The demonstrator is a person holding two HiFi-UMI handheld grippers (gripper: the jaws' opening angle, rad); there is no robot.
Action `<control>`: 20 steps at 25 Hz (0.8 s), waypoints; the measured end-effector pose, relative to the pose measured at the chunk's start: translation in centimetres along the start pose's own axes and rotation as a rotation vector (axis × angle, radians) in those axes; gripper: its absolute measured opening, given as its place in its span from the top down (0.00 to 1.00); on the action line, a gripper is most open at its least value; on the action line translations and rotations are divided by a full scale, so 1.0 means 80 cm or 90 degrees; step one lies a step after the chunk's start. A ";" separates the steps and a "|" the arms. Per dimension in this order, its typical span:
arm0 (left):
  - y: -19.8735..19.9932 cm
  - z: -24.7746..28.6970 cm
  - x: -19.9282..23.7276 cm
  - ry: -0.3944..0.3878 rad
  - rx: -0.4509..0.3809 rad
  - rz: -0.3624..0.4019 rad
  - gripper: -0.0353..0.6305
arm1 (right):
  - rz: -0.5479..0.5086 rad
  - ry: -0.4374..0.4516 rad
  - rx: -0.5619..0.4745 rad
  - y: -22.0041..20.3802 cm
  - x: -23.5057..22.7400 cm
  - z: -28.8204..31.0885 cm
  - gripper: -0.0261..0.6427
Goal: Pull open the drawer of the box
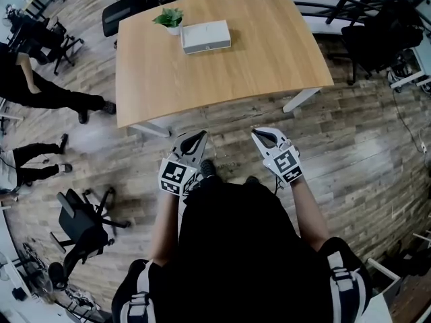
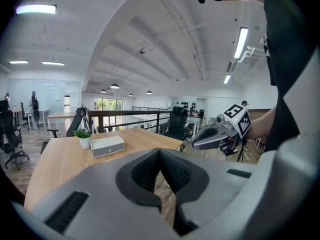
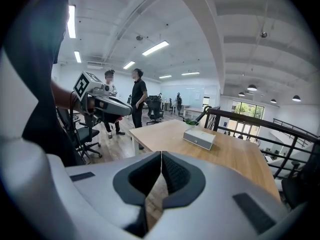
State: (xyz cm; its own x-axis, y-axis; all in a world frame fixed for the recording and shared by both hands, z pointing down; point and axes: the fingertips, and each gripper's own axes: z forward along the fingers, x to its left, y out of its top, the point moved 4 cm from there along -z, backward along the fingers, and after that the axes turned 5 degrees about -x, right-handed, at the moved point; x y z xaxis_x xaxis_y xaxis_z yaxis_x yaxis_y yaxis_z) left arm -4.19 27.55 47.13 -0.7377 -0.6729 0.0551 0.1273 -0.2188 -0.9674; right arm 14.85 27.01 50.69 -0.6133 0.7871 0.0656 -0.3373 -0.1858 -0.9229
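Observation:
The white box [image 1: 206,36] with its drawer lies on the far left part of the wooden table [image 1: 269,52], beside a small potted plant [image 1: 169,19]. Both grippers hover over the floor short of the table's near edge, well away from the box. My left gripper [image 1: 200,135] is shut with nothing in it, and so is my right gripper [image 1: 258,134]. The left gripper view has the box [image 2: 107,145] ahead on the left past the closed left gripper [image 2: 160,152]. In the right gripper view the box [image 3: 198,138] lies ahead, slightly right of the closed right gripper [image 3: 161,154].
The table's white legs [image 1: 300,99] stand close in front of me. Office chairs [image 1: 87,221] are on the left floor and behind the table [image 1: 124,11]. People's legs [image 1: 60,99] show at the left. A dark railing [image 3: 260,129] runs behind the table.

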 end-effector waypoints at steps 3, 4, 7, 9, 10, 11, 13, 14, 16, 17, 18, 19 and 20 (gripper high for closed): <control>-0.003 -0.002 0.020 -0.004 -0.001 -0.004 0.91 | -0.004 -0.007 0.006 0.007 0.001 0.018 0.92; -0.004 -0.002 0.028 -0.004 -0.001 -0.005 0.91 | -0.006 -0.010 0.007 0.010 0.001 0.025 0.92; -0.006 -0.007 0.047 -0.008 0.001 -0.006 0.91 | -0.018 -0.015 0.012 0.019 0.005 0.043 0.92; -0.008 -0.012 0.059 -0.011 0.001 -0.005 0.91 | -0.023 -0.018 0.016 0.023 0.009 0.055 0.92; -0.009 -0.015 0.065 -0.012 -0.001 -0.003 0.91 | -0.024 -0.019 0.016 0.025 0.012 0.062 0.92; -0.009 -0.019 0.073 -0.012 -0.002 -0.001 0.91 | -0.024 -0.021 0.016 0.028 0.015 0.068 0.92; -0.011 -0.028 0.087 -0.010 0.001 0.004 0.91 | -0.023 -0.023 0.016 0.033 0.022 0.082 0.92; -0.012 -0.033 0.095 -0.010 0.004 0.005 0.91 | -0.022 -0.023 0.015 0.035 0.026 0.089 0.92; -0.014 -0.042 0.110 -0.009 0.004 0.007 0.91 | -0.021 -0.023 0.015 0.041 0.033 0.105 0.92; -0.014 -0.047 0.118 -0.009 0.002 0.009 0.91 | -0.022 -0.024 0.015 0.044 0.035 0.113 0.92; -0.015 -0.051 0.126 -0.009 0.000 0.010 0.91 | -0.022 -0.025 0.015 0.047 0.038 0.121 0.92; -0.018 -0.056 0.133 -0.008 0.000 0.010 0.91 | -0.021 -0.027 0.015 0.050 0.042 0.128 0.92; -0.020 -0.061 0.140 -0.007 0.000 0.008 0.91 | -0.020 -0.030 0.015 0.052 0.045 0.134 0.92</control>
State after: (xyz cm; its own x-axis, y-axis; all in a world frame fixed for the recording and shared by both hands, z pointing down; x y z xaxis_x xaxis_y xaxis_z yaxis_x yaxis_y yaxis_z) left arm -15.89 23.86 48.10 -0.7283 -0.6837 0.0465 0.1365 -0.2112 -0.9679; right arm 3.58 22.75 51.17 -0.6350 0.7641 0.1132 -0.3736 -0.1755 -0.9108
